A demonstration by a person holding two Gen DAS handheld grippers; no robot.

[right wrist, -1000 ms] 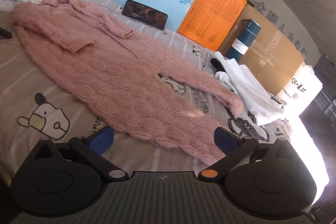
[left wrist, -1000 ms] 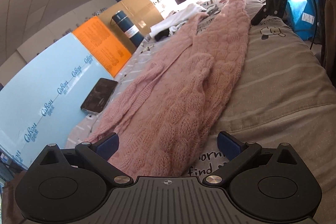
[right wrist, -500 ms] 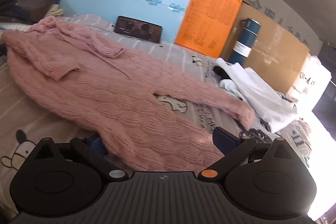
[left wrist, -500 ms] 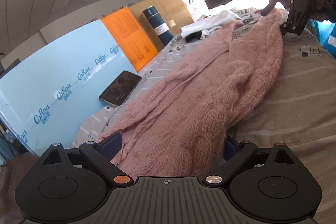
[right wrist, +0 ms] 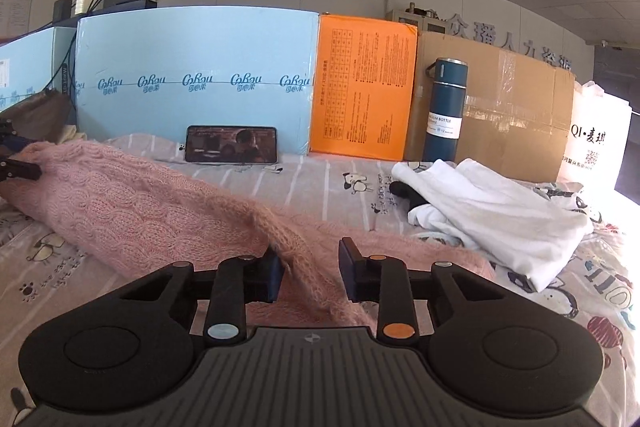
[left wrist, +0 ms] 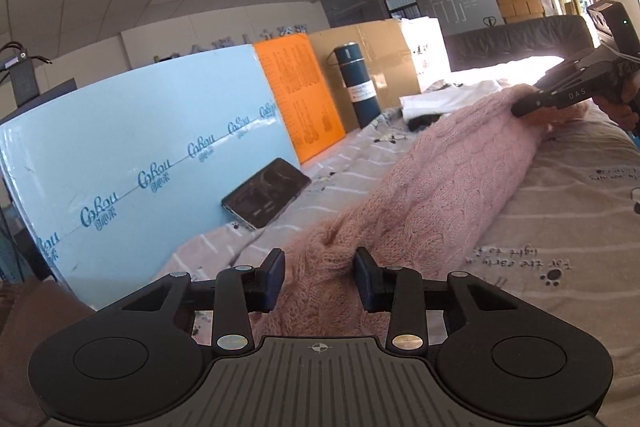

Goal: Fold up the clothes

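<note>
Pink knit cardigan point(left wrist: 452, 179) is lying lengthwise along the bed point(left wrist: 568, 195). At its one end the left hand-held gripper point(left wrist: 319, 273) is pinching bunched knit; at the other, the right hand-held gripper point(right wrist: 308, 275) is gripping the hem. Both ends should be rising level together, keeping the knit taut.

Along the bed's far edge a blue foam board point(right wrist: 192, 83), an orange box point(right wrist: 362, 89) and a cardboard box point(right wrist: 504, 115) stand side by side as a wall; a phone point(right wrist: 231, 143) leans on the board and a blue vacuum bottle point(right wrist: 443, 109) stands before the cardboard; a crumpled white garment point(right wrist: 492, 211) lies near the bottle; the striped bed sheet point(left wrist: 568, 219) on the near side of the pink knitted cardigan point(left wrist: 452, 187) lies bare, open to pass.
</note>
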